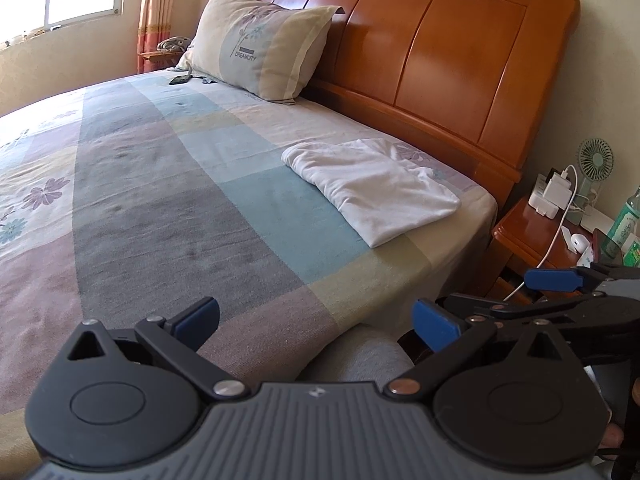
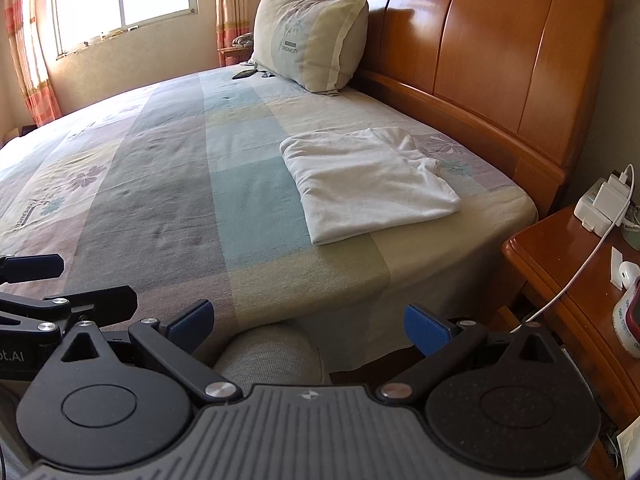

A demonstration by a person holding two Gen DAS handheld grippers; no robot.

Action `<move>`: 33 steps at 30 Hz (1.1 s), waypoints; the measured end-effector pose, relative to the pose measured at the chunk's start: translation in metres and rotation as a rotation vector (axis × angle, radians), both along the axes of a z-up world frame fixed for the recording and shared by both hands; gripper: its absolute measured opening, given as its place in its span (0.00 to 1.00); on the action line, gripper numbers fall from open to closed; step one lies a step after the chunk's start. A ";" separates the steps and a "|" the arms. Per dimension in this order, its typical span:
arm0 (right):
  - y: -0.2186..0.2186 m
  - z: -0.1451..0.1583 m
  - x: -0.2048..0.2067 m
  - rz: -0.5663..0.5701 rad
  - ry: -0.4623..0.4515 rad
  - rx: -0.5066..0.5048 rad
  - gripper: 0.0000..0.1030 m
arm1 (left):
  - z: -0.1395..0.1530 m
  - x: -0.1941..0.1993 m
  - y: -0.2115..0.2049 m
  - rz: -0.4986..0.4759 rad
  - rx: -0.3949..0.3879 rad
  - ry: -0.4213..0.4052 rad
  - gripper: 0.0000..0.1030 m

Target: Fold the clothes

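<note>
Bed (image 1: 168,208) – folded white garment (image 1: 372,190) near headboard (image 1: 440,60); nightstand (image 2: 568,280) beside.

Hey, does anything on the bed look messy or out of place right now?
Mostly tidy. The folded white garment has a bunched, wrinkled corner nearest the headboard, and a dark phone lies beside the pillow.

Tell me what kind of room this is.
A home bedroom, most likely: a bed with an orange-brown wooden headboard, a beige floral pillow leaning against it, and a folded white garment on the patchwork bedsheet.
</note>
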State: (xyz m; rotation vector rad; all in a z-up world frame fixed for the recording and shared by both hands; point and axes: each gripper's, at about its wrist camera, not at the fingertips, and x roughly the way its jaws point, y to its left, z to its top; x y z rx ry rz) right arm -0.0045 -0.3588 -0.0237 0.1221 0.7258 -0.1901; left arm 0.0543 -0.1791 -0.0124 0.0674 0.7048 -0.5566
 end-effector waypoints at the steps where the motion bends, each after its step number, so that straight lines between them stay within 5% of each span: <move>1: 0.000 0.000 0.000 0.001 -0.001 0.002 1.00 | 0.000 -0.001 0.000 0.000 0.003 -0.003 0.99; 33: -0.002 -0.001 -0.001 -0.001 -0.001 0.014 1.00 | 0.005 -0.005 -0.004 0.002 0.036 -0.037 0.99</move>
